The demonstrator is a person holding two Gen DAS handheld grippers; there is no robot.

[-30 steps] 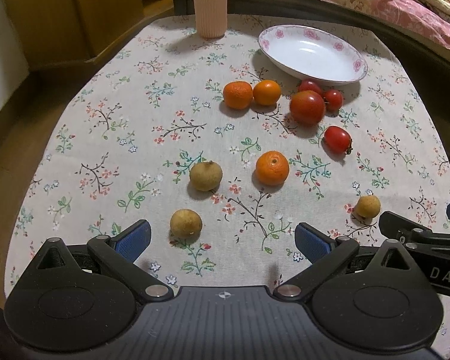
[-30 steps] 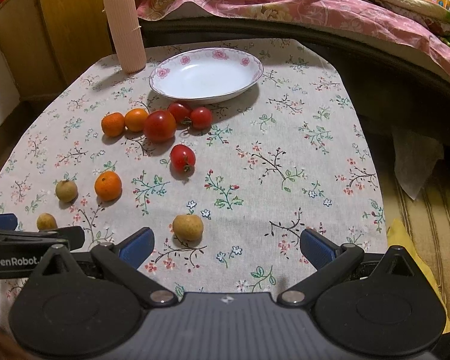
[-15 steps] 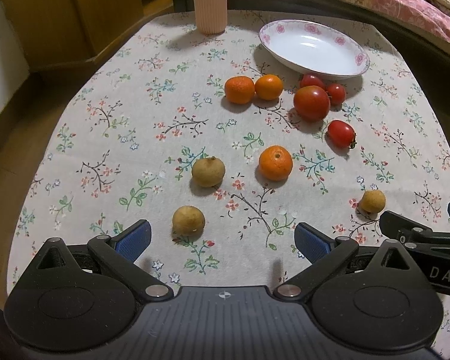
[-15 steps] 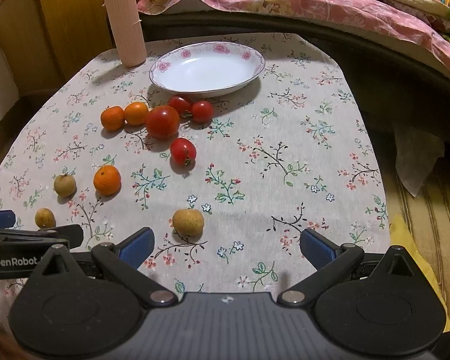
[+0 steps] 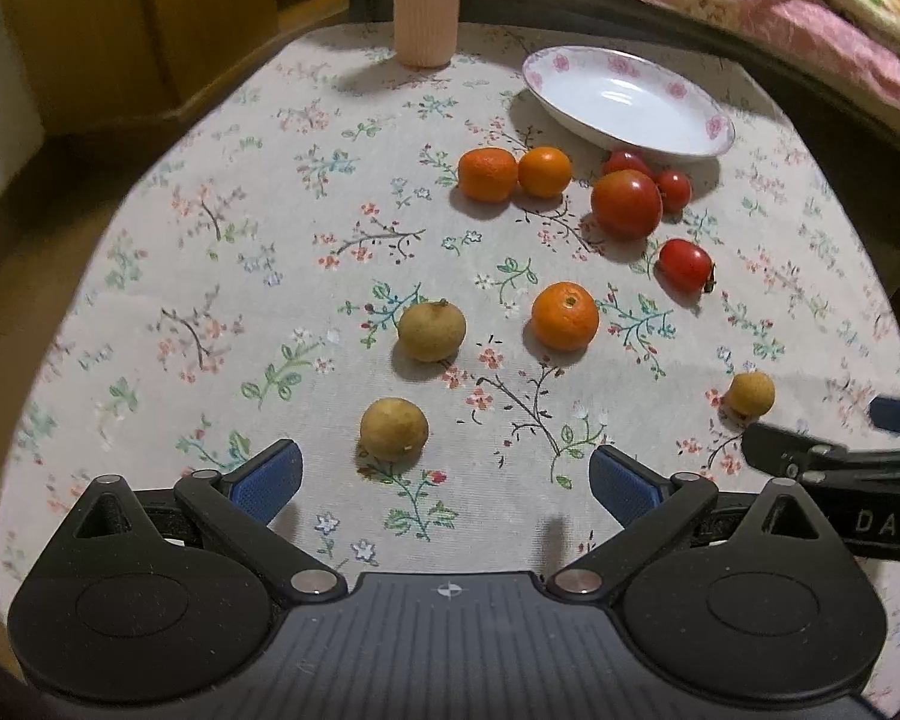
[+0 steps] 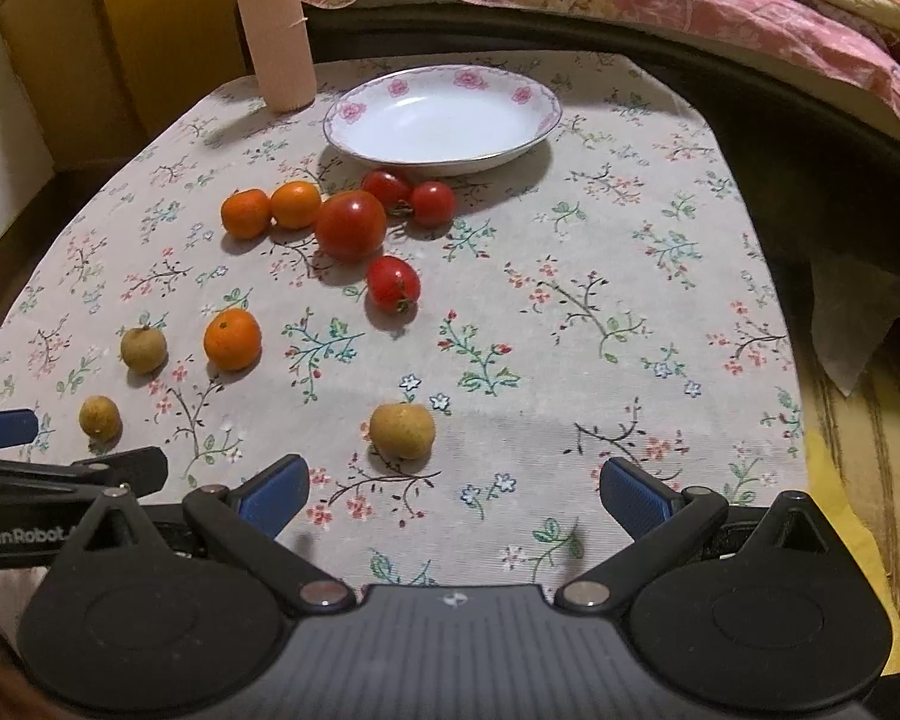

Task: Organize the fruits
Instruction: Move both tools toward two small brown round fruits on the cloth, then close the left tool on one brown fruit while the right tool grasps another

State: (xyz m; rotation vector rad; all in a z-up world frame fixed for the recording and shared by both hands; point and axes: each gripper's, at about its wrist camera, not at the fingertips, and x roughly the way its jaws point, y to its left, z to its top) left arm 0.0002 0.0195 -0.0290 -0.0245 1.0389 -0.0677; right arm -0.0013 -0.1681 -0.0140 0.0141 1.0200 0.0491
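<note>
1. Both grippers are edging forward over the floral tablecloth (image 6: 600,276) since a second ago; fruits are sitting nearer in view.
2. Left gripper (image 5: 444,480) is hovering with jaws spread, a longan (image 5: 393,428) just ahead.
3. Right gripper (image 6: 453,495) is likewise gaping wide, nothing held.
4. Tomatoes (image 6: 350,224), oranges (image 6: 232,339) and longans are lying loose near the white dish (image 6: 354,114).

A cream cotton tablecloth (image 6: 600,228) is showing red, blue and green flower sprigs. Beyond the jaws, a white round porcelain plate (image 6: 354,114) is wearing pink roses on its rim. Three orange tangerines (image 6: 232,339), four red tomatoes (image 6: 350,224) and three tan longans (image 6: 402,430) are lying about.
</note>
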